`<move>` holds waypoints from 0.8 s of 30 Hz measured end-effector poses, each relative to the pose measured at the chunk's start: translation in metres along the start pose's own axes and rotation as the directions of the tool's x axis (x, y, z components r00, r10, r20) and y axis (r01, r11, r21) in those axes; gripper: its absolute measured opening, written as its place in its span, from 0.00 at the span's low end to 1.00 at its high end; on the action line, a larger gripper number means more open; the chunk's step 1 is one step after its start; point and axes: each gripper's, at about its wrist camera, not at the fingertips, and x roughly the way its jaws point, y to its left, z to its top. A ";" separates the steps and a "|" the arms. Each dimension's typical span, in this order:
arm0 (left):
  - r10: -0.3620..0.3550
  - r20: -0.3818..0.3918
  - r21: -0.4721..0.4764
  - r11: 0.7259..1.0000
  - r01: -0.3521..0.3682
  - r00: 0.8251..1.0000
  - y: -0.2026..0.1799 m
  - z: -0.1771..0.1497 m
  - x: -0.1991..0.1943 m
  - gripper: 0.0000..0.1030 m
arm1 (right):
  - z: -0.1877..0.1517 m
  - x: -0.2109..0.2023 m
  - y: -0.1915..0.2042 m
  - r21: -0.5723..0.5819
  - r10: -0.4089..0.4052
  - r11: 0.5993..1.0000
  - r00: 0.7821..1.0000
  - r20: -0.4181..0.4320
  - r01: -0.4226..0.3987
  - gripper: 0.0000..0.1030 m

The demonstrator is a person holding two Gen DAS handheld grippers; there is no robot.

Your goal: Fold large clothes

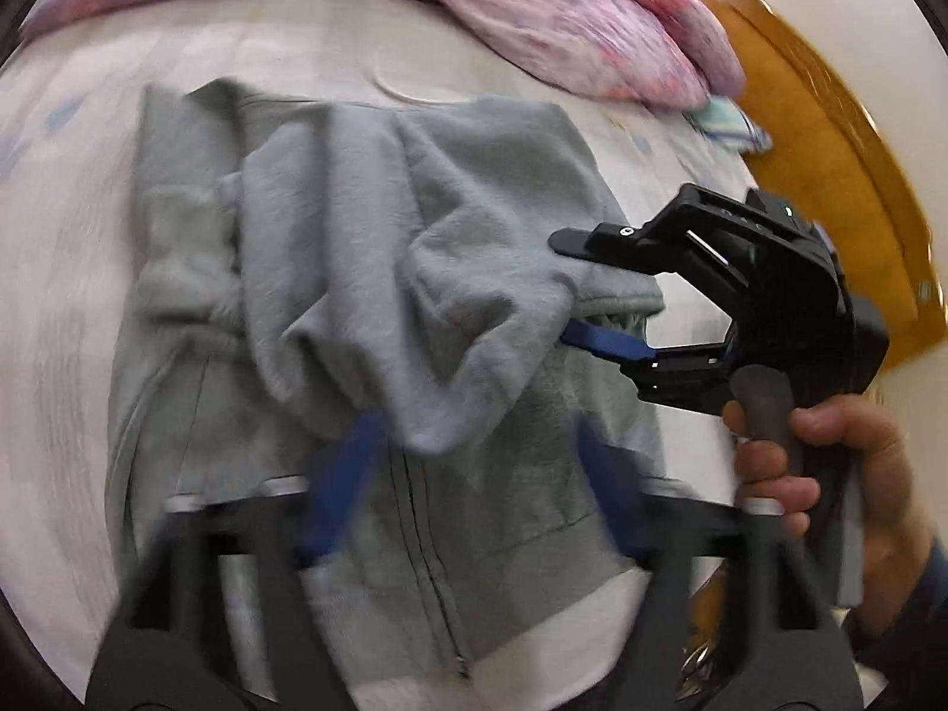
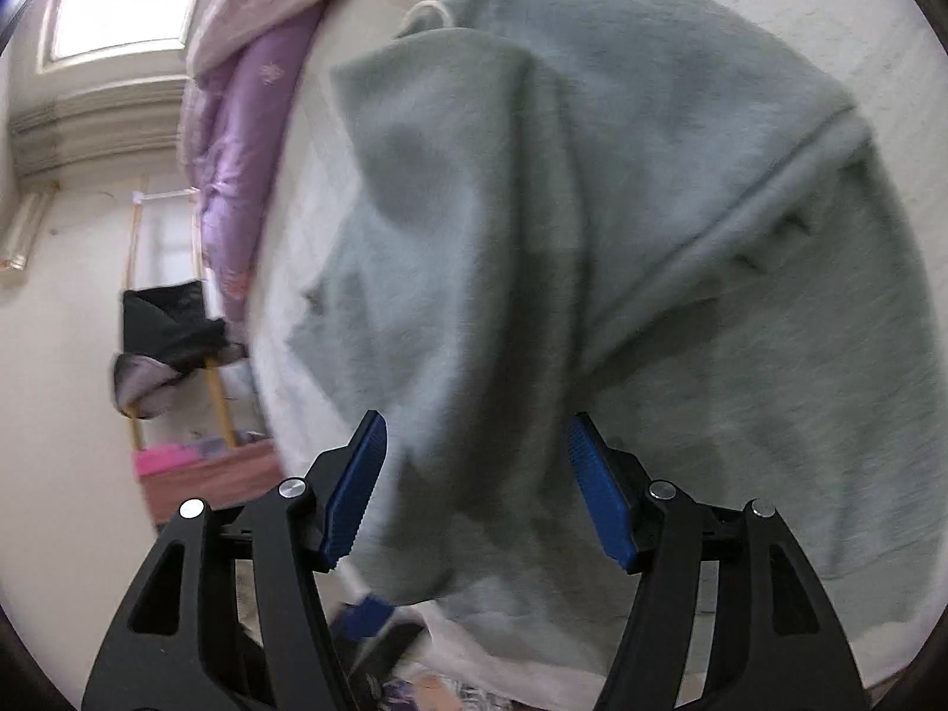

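A grey zip hoodie [image 1: 355, 272] lies crumpled on the white bed sheet [image 1: 71, 272], zipper side up, with a sleeve folded across its body. My left gripper [image 1: 474, 474] hovers over the hoodie's lower front with its blurred blue pads [image 1: 349, 474] wide apart, open and holding nothing. A person's hand [image 1: 829, 450] holds my right gripper [image 1: 566, 290] at the hoodie's right edge. In the right wrist view, my right gripper [image 2: 477, 474] stands open, and a fold of the hoodie [image 2: 533, 237] hangs between its blue pads [image 2: 355, 486] without being pinched.
A purple and pink quilt [image 1: 533, 6] is heaped along the far side of the bed. An orange wooden headboard [image 1: 817, 142] borders the right, with a small folded blue-green cloth [image 1: 729, 124] beside it. A rack with dark clothing [image 2: 172, 326] stands beyond the bed's edge.
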 end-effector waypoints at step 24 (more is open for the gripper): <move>0.129 -0.068 -0.437 0.888 -0.146 0.989 0.091 0.059 0.068 0.19 | -0.005 0.006 -0.023 -0.081 -0.109 0.991 0.994 0.011 0.110 0.04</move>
